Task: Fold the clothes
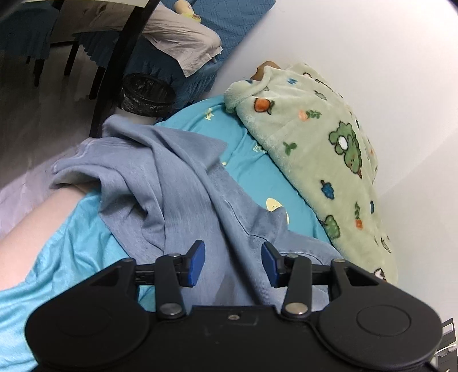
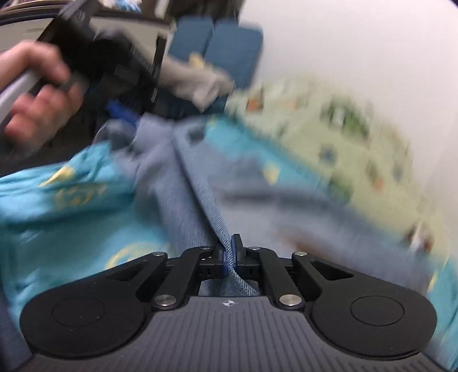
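A grey-blue garment lies rumpled on a turquoise bedsheet. My left gripper is open just above the garment, its blue pads apart with cloth below them. In the right wrist view, which is motion-blurred, my right gripper is shut on a ridge of the same garment, and the cloth runs taut away from the jaws. The left gripper, held by a hand, shows at the upper left of that view, near the garment's far end.
A pale green cartoon-print blanket lies bunched along the white wall on the right. A black bin and a dark table leg stand beyond the bed, with blue-covered chairs behind.
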`<act>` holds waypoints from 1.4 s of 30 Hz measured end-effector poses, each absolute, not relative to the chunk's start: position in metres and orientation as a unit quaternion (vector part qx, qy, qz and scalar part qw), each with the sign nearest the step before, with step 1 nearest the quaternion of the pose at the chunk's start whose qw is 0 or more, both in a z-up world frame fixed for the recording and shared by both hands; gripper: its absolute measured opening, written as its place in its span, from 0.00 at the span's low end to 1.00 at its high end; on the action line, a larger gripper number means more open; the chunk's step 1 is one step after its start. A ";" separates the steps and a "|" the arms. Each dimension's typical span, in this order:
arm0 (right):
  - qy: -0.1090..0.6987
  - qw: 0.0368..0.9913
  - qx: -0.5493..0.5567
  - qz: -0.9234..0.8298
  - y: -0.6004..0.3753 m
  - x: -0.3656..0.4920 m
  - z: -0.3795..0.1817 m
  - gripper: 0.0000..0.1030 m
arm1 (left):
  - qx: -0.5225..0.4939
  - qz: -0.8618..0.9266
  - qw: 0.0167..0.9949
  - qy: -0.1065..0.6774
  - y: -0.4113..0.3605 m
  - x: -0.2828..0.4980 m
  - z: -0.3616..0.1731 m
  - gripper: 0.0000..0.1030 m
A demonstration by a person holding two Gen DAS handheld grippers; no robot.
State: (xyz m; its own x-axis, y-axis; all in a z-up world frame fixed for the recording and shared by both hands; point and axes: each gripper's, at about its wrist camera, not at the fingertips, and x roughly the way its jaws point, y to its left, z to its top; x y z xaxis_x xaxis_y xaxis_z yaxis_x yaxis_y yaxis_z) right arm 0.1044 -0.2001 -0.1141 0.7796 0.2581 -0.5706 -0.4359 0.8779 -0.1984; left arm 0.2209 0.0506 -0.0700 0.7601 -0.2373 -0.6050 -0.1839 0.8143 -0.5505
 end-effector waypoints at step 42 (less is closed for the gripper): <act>0.366 0.908 0.018 0.201 -0.221 0.142 -0.140 0.11 | -0.200 -0.007 0.900 0.388 0.032 0.369 -0.130 0.06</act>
